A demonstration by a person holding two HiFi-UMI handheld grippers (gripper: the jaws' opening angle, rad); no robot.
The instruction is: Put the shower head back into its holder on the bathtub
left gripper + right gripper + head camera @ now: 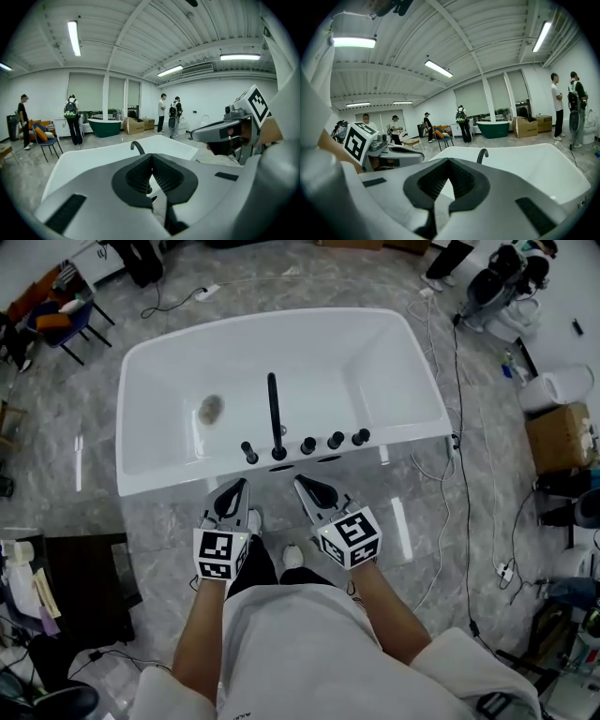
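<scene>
Just beyond 2 empty grippers, jaws pressed together, nearer the left gripper (240,487) than the right gripper (305,484): shower head (248,453), apparently docked upright on the near bathtub (394,381) rim.

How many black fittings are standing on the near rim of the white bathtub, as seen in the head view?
5, in one row on the bathtub rim: the leftmost fitting, the tall curved spout beside it, then three round knobs toward the right. None seems hidden.
</scene>
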